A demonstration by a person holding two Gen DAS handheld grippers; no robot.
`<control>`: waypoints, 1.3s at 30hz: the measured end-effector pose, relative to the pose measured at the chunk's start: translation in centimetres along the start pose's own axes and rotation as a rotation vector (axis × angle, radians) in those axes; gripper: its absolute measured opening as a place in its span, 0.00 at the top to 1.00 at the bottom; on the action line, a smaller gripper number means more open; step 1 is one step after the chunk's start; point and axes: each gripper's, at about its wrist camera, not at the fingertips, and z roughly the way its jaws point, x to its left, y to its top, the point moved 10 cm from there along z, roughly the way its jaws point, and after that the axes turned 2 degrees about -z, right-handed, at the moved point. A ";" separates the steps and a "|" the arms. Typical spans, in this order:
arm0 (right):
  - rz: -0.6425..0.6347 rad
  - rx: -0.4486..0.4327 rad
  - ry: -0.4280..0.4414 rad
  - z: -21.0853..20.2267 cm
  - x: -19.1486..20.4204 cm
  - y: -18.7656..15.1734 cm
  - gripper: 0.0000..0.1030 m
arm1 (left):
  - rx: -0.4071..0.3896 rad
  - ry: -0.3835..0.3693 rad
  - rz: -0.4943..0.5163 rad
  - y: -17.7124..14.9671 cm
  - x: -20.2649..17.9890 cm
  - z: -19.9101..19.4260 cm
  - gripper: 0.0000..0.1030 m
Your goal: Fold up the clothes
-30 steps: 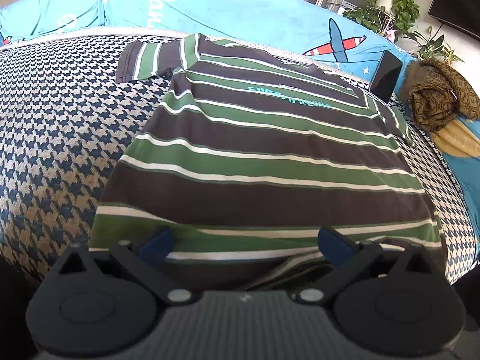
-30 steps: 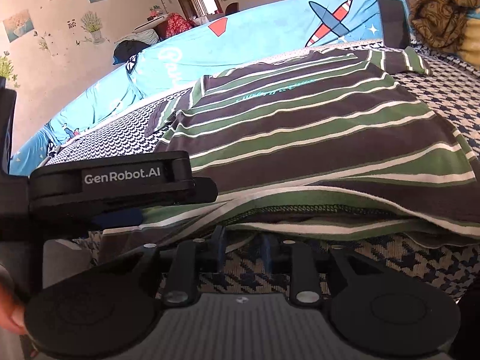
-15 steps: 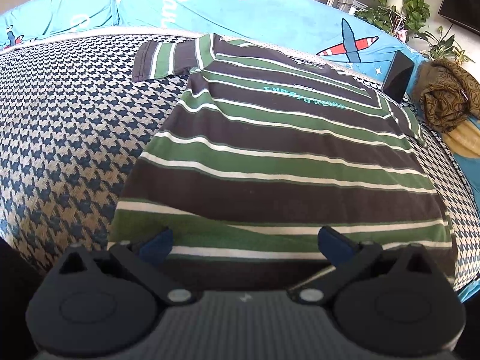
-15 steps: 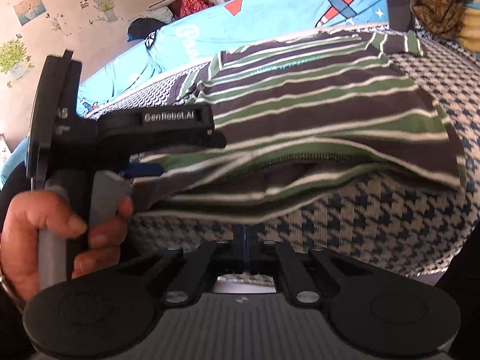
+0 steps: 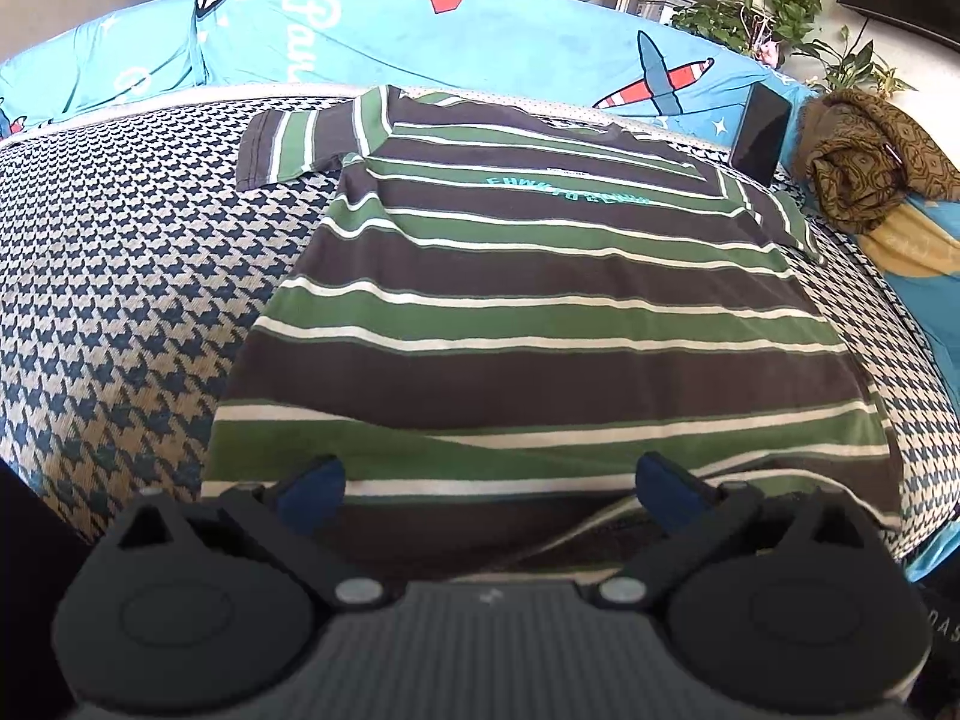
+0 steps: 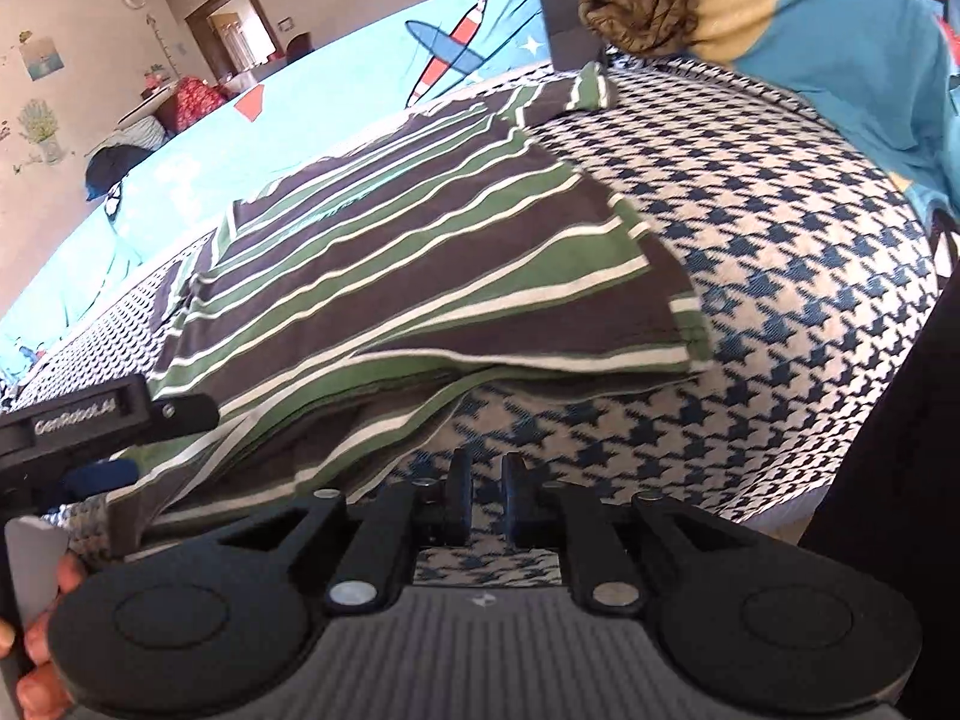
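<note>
Item 1: striped T-shirt (image 5: 540, 324), dk brown/green/white, teal lettering at chest. Lies spread flat on the houndstooth cover (image 5: 120, 300), collar toward the far side, both sleeves out. Near hem partly lifted and doubled over at its right corner, inner layer showing.

Item 2: left tool (image 5: 489, 480). Fingers spread wide, blue pads (image 5: 312, 483) over the shirt's near hem; nothing pinched. Seen from right wrist cam as a black bar at left (image 6: 108, 420), w/ a hand (image 6: 36, 648) gripping the handle.

Item 3: right tool (image 6: 483, 498). Fingers nearly together, jaws opening a little; small gap, no cloth between them. Sits just off the shirt's near right corner, above bare cover.

Item 4: blue airplane-print blanket (image 5: 480, 42) behind the cover.

Item 5: brown patterned cloth bundle (image 5: 864, 162), far right.

Item 6: dark phone-like slab (image 5: 762, 132), propped beside shirt's right sleeve.
</note>
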 end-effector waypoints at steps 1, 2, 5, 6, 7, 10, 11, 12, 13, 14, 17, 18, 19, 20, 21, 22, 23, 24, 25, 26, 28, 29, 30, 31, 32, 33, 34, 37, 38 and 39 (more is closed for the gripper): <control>0.034 -0.005 0.005 0.0 -0.6 0.3 0.90 | 0.002 -0.002 -0.002 0.0 0.0 0.0 0.00; 0.070 -0.005 0.007 0.0 -1.2 0.5 0.89 | 0.005 -0.005 -0.003 -0.1 -0.1 0.0 0.00; 0.174 -0.001 0.011 0.2 -2.9 1.0 0.89 | 0.014 -0.012 -0.003 -0.2 -0.3 0.2 0.00; 0.205 -0.002 0.013 0.3 -3.4 1.1 0.89 | 0.015 -0.014 -0.001 -0.3 -0.4 0.2 0.00; 0.233 -0.004 0.018 0.4 -3.8 1.2 0.89 | 0.016 -0.015 0.002 -0.3 -0.5 0.2 0.00; 0.288 -0.008 0.031 0.5 -4.5 1.4 0.80 | 0.018 -0.016 0.008 -0.4 -0.6 0.3 0.00; 0.300 -0.009 0.034 0.5 -4.6 1.5 0.78 | 0.020 -0.016 0.007 -0.4 -0.6 0.3 0.00; 0.312 -0.010 0.037 0.6 -4.7 1.5 0.78 | 0.021 -0.015 0.006 -0.5 -0.6 0.4 0.00; 0.324 -0.010 0.040 0.6 -4.9 1.5 0.78 | 0.023 -0.015 0.004 -0.5 -0.6 0.4 0.00; 0.329 -0.009 0.041 0.8 -4.9 1.5 0.78 | 0.025 -0.015 0.002 -0.6 -0.5 0.4 0.00; 0.363 -0.003 0.043 1.3 -5.0 1.6 0.78 | 0.030 -0.012 0.000 -0.6 -0.3 0.5 0.00; 0.383 0.000 0.046 1.5 -5.1 1.7 0.78 | 0.030 -0.010 -0.001 -0.7 -0.3 0.5 0.00; 0.397 0.002 0.051 1.6 -5.1 1.8 0.77 | 0.030 -0.009 -0.003 -0.7 -0.2 0.5 0.00; 0.398 0.001 0.053 1.7 -5.0 2.0 0.76 | 0.032 -0.009 -0.004 -0.7 -0.2 0.6 0.00; 0.396 0.001 0.055 1.8 -4.9 2.1 0.76 | 0.033 -0.008 -0.005 -0.7 -0.2 0.6 0.00; 0.401 0.001 0.058 1.8 -5.0 2.1 0.75 | 0.034 -0.008 -0.007 -0.7 -0.1 0.6 0.00; 0.407 0.002 0.062 1.7 -5.0 2.1 0.75 | 0.035 -0.007 -0.006 -0.7 -0.2 0.7 0.00; 0.413 0.000 0.066 1.6 -5.0 2.1 0.75 | 0.035 -0.008 -0.005 -0.7 -0.2 0.7 0.00; 0.418 -0.003 0.069 1.6 -5.0 2.2 0.75 | 0.035 -0.008 -0.004 -0.7 -0.2 0.7 0.00; 0.423 -0.005 0.071 1.5 -5.0 2.3 0.75 | 0.034 -0.009 -0.003 -0.7 -0.2 0.7 0.00; 0.432 -0.014 0.069 1.2 -5.1 2.5 0.75 | 0.036 -0.010 -0.002 -0.7 -0.3 0.7 0.00; 0.437 -0.021 0.063 1.2 -5.2 2.6 0.75 | 0.038 -0.010 -0.001 -0.7 -0.3 0.7 0.00; 0.442 -0.024 0.057 1.2 -5.3 2.7 0.75 | 0.039 -0.010 -0.001 -0.8 -0.3 0.8 0.00; 0.450 -0.026 0.048 1.3 -5.4 2.7 0.75 | 0.040 -0.008 0.001 -0.8 -0.4 0.8 0.00; 0.461 -0.026 0.043 1.4 -5.5 2.8 0.75 | 0.039 -0.007 0.001 -0.8 -0.3 0.8 0.00; 0.472 -0.025 0.039 1.4 -5.6 2.9 0.75 | 0.038 -0.006 0.001 -0.8 -0.3 0.8 0.00; 0.475 -0.025 0.036 1.4 -5.6 2.9 0.75 | 0.038 -0.007 -0.003 -0.8 -0.3 0.8 0.00; 0.471 -0.024 0.029 1.4 -5.6 2.9 0.75 | 0.045 -0.013 -0.012 -0.8 -0.3 0.9 0.00; 0.466 -0.026 0.024 1.5 -5.5 3.0 0.75 | 0.046 -0.013 -0.011 -0.8 -0.3 0.9 0.00; 0.461 -0.027 0.017 1.6 -5.5 3.0 0.75 | 0.046 -0.013 -0.010 -0.8 -0.3 0.9 0.00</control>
